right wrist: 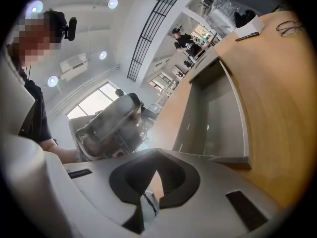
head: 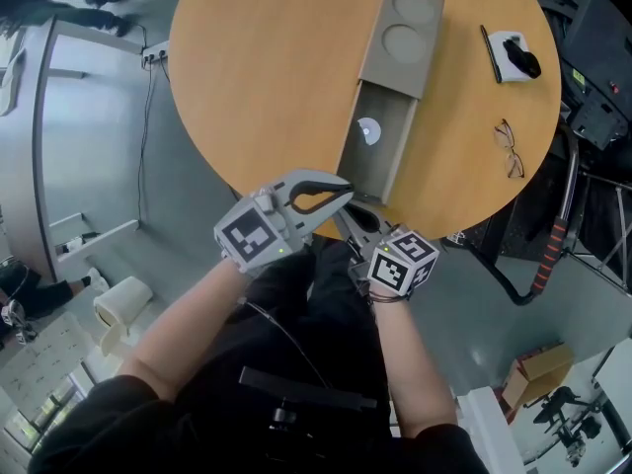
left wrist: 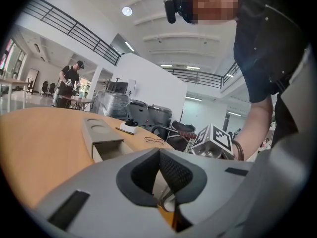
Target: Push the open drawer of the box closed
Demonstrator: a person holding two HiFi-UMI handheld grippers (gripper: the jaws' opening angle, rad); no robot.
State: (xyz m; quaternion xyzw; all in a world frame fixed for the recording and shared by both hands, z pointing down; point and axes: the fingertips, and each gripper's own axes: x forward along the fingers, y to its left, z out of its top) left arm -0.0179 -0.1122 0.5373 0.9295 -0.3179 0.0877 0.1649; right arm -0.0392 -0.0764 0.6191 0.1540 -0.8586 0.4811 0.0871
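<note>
Both the left tongs and right tongs are hovering clenched and empty at the front of the drawer, which is jutting open from the box on the bench. Pushing is seemingly only beginning; the next move is calling for pressing that front squarely boxward.

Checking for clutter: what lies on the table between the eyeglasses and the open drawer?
Nothing: in the head view, only bare tabletop separates the eyeglasses from the open drawer.
</note>
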